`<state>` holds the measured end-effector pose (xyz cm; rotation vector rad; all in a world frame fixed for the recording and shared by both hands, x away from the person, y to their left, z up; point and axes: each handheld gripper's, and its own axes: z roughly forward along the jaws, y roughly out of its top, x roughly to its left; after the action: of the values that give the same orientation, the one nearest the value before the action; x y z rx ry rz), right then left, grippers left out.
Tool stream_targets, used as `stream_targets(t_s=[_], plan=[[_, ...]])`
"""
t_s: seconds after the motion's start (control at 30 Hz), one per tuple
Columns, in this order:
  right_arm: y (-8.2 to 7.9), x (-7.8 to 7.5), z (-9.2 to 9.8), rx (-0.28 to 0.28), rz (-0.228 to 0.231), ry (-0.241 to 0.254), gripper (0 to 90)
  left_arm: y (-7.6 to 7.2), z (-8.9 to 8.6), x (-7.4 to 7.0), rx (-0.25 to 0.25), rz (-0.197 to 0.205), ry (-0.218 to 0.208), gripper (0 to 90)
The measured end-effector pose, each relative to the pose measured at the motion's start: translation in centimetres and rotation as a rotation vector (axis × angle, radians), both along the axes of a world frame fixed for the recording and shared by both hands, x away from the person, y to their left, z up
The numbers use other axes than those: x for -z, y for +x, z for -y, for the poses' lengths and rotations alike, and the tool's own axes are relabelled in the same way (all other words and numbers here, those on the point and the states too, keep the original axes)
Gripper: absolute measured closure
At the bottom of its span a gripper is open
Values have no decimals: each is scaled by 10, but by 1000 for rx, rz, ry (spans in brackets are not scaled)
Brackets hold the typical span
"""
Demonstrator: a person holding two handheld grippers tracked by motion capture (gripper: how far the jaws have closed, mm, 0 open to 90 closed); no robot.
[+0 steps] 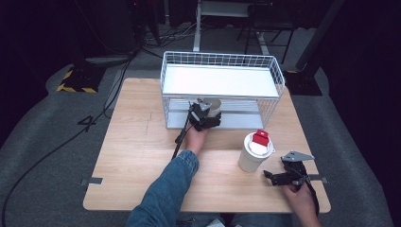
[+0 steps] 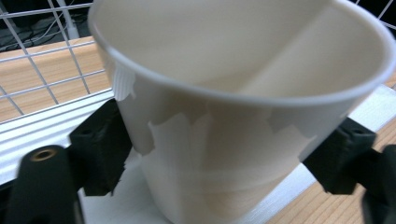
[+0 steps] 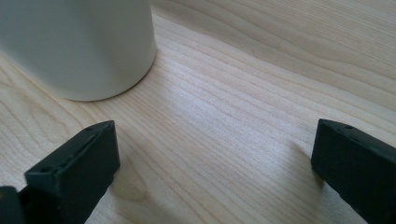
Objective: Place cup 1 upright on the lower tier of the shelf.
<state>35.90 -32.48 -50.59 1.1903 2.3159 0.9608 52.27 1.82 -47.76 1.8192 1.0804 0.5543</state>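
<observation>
A square light-wood table [image 1: 142, 156] with rounded corners stood on a grey carpeted floor [image 1: 42, 156]. At its far edge sat a white wire-mesh rack [image 1: 222, 60] with a flat white upper shelf and a white slatted lower shelf [image 1: 241, 120]. On that lower shelf stood an open white paper cup [image 2: 233, 140]. Nearer the right front of the table stood a taller white cup with a white lid and red tab [image 1: 255, 151], well apart from the rack.

A white paper cup [image 2: 224, 140], upright, open-topped, stands seemingly on the wire rack's [image 1: 222, 90] lower shelf.
</observation>
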Motion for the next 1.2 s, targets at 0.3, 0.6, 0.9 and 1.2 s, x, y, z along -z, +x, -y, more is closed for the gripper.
stream_targets(t_s=[0.3, 0.6, 0.9, 1.2], plan=[[0, 0, 0, -1, 1, 0, 14, -8, -5, -5, 13, 18, -6, 142], [0, 0, 0, 0, -1, 2, 13, -28, -21, -13, 41, 23, -27, 144], [1, 0, -1, 3, -2, 0, 12, -63, -44, -30, 76, 19, -40, 149], [1, 0, -1, 4, -2, 1, 11, -113, -81, -55, 105, 52, -38, 148]])
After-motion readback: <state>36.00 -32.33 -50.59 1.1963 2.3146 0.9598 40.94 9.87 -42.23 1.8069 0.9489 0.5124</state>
